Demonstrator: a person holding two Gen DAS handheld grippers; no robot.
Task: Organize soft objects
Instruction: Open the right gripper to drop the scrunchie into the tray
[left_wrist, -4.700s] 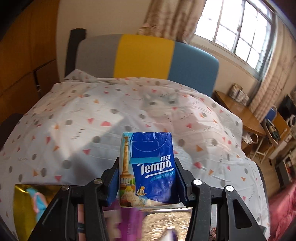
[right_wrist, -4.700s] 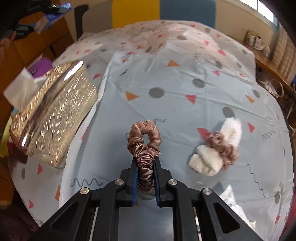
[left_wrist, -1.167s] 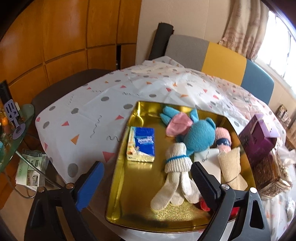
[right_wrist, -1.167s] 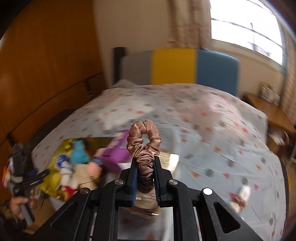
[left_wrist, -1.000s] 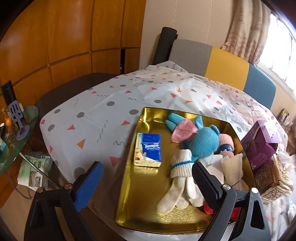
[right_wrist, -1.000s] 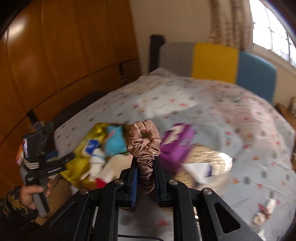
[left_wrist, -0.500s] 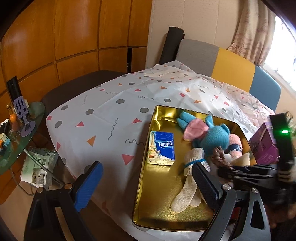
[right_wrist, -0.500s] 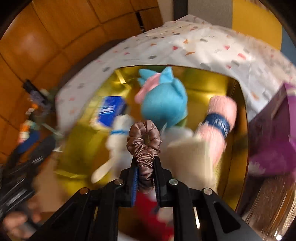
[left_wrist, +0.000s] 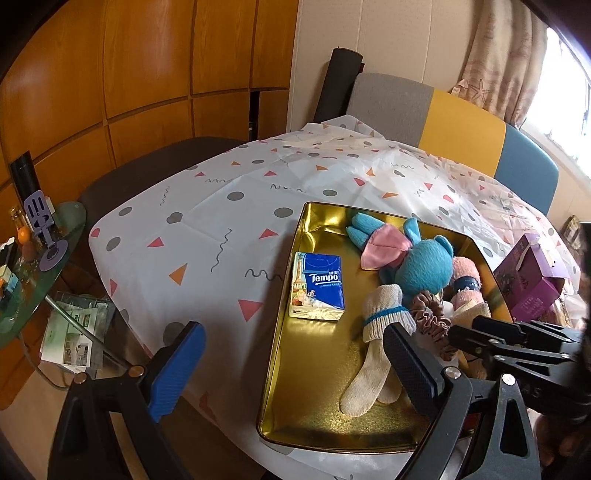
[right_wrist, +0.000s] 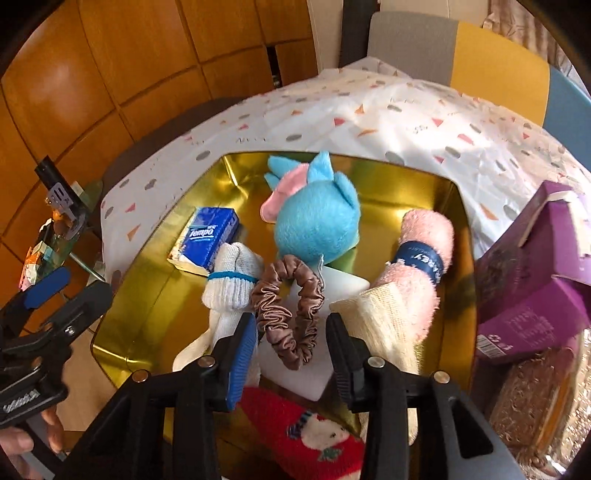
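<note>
A gold tray (left_wrist: 325, 424) (right_wrist: 155, 266) on the spotted tablecloth holds a blue plush toy (right_wrist: 317, 218), a Tempo tissue pack (left_wrist: 319, 284) (right_wrist: 207, 240), a white sock (left_wrist: 373, 358), a pink rolled towel (right_wrist: 424, 254) and a red sock (right_wrist: 310, 432). A brown satin scrunchie (right_wrist: 291, 310) (left_wrist: 428, 319) lies loose in the tray on a white pad. My right gripper (right_wrist: 291, 354) is open just above it, jaws on either side. My left gripper (left_wrist: 291, 369) is open and empty, held back from the tray's near left corner.
A purple box (right_wrist: 535, 273) and a gold glittery tissue box (right_wrist: 543, 398) stand right of the tray. A glass side table (left_wrist: 33, 258) with small items is at the left. A grey, yellow and blue chair back (left_wrist: 443, 125) stands behind the table.
My right gripper has opened and let go of the scrunchie, which now lies in the tray. My left gripper has drifted back a little and stays open.
</note>
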